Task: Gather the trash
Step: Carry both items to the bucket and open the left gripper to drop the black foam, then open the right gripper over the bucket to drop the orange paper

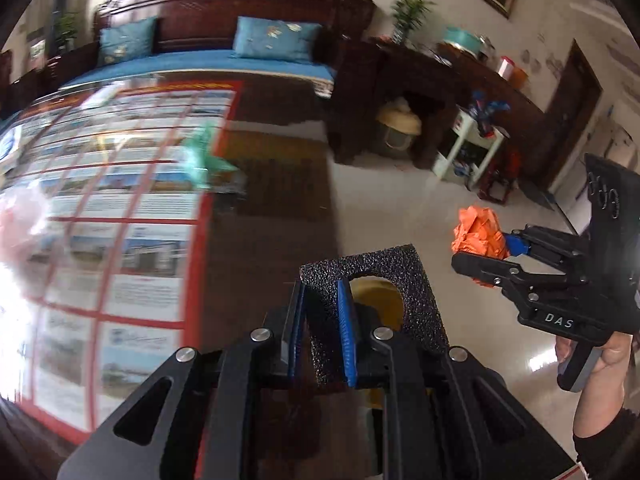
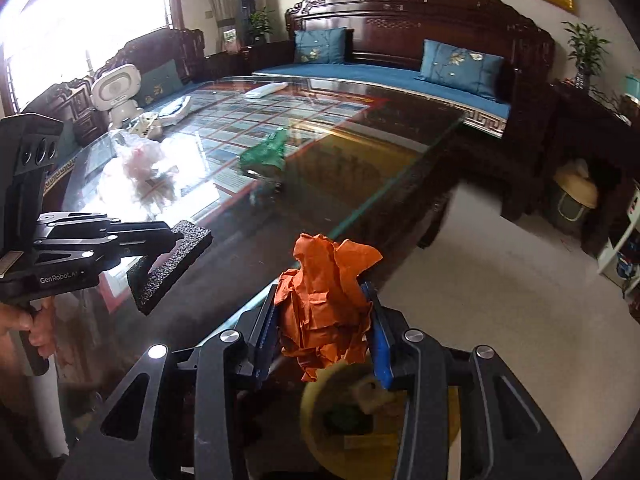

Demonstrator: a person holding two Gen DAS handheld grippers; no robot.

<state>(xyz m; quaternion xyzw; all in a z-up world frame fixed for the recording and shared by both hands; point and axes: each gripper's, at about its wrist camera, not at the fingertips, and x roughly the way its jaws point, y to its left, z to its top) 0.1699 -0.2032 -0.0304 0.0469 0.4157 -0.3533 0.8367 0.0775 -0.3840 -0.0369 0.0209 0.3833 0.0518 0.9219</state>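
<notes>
glass table point(image 2: 360, 152), left tool point(image 2: 178, 236) marked "genrobot", right tool point(image 1: 508, 252) "das"

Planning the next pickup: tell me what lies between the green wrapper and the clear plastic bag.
Only bare glass tabletop separates the green wrapper from the clear plastic bag; the right wrist view shows it.

A dark wooden bench point(image 2: 400, 152) with a glass top carried a red-gridded sheet of small pictures point(image 2: 256, 120) under the glass. On the glass lay a crumpled green plastic scrap point(image 2: 266, 154), a clear, pinkish plastic bag point(image 2: 136, 164), a white remote control point(image 2: 266, 90) near the far edge, and a white toy robot point(image 2: 118, 94) at the far left corner.
</notes>
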